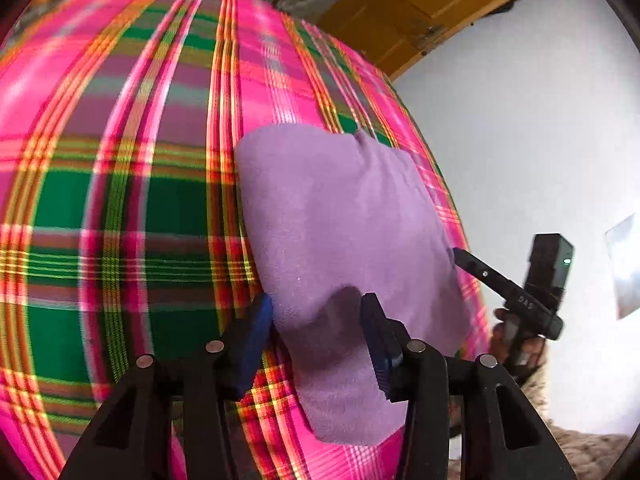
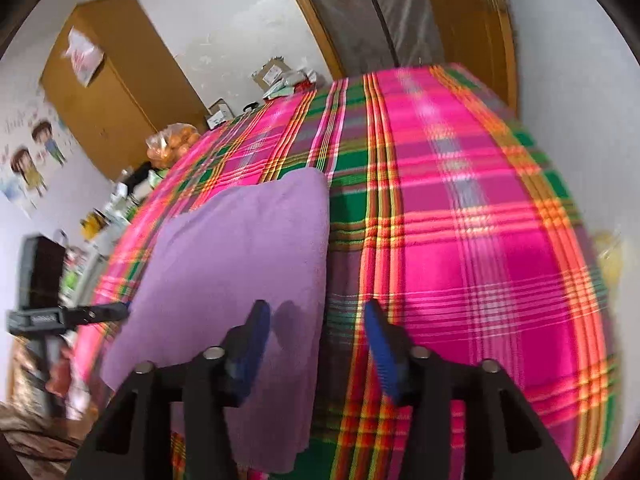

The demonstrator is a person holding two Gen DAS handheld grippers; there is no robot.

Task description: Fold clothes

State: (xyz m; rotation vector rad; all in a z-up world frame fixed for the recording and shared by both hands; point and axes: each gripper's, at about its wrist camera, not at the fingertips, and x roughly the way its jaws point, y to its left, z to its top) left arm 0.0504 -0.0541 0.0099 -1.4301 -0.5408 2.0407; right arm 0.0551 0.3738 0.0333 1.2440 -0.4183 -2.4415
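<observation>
The purple cloth (image 1: 340, 248), a soft, matte, fleece-like piece folded into a rough rectangle, lies on a desk covered by a glossy plaid cover (image 1: 120, 208) of pink, green, red and yellow stripes. Seen from the left wrist, its long axis runs from just ahead of the left hand-held gripper (image 1: 316, 344) away up the plaid, with a small peak at the far edge. That gripper's blue ribbed pads stand wide apart above the cloth's near end, grasping nothing; the left pad sits at the cloth's left edge. To its right, the right hand-held gripper (image 1: 460, 258) reaches the cloth's right edge with its dark fingers; whether they pinch the fabric cannot be told. In the right wrist view the cloth (image 2: 240, 264) lies ahead and left of the right hand-held gripper (image 2: 316, 344), whose pads look spread, one over purple, one over plaid. Further left stand a wooden cabinet (image 2: 108, 92), a bag of oranges (image 2: 172, 148) and boxes (image 2: 276, 72).
</observation>
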